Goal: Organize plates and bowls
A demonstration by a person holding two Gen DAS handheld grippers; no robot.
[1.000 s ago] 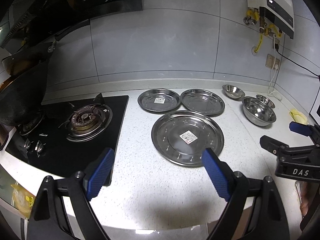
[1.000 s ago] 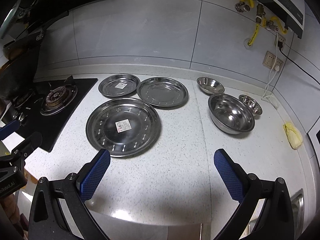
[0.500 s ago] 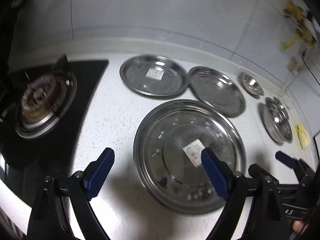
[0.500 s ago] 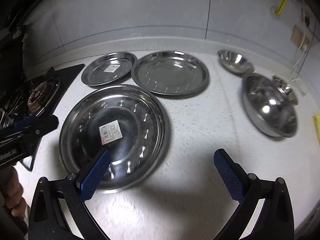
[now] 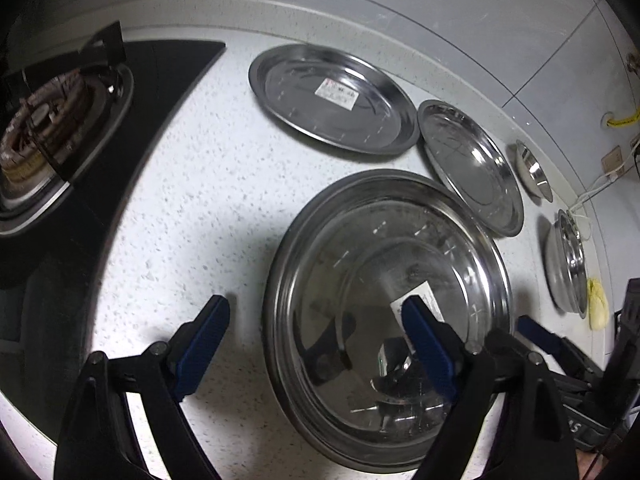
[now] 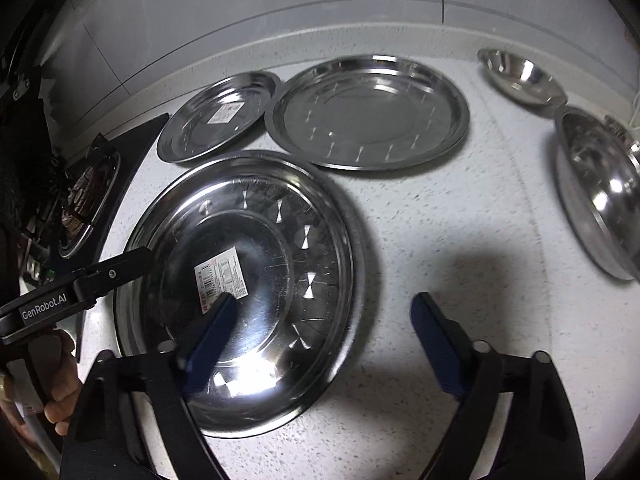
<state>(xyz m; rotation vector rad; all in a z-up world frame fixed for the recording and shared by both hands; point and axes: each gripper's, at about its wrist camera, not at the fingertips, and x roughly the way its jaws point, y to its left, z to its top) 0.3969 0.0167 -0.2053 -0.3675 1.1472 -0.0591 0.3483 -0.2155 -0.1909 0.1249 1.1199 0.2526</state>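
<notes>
A large steel plate with a white label lies flat on the speckled counter. My left gripper hangs over its left rim, one pad above the counter and one above the plate. Its jaws are closing and the pads touch nothing. My right gripper straddles the right rim of the same plate, also closing and also clear of the metal. Behind the large plate lie a small labelled plate and a medium plate. To the right stand a small bowl and a big bowl.
A black gas stove with a burner borders the plates on the left. The tiled wall runs along the back. A yellow cloth lies beyond the big bowl. A hand holds the left gripper's handle.
Both grippers have come down and forward onto the large plate, which now fills each view. Each pair of jaws has narrowed a little. The dishes have not moved.
</notes>
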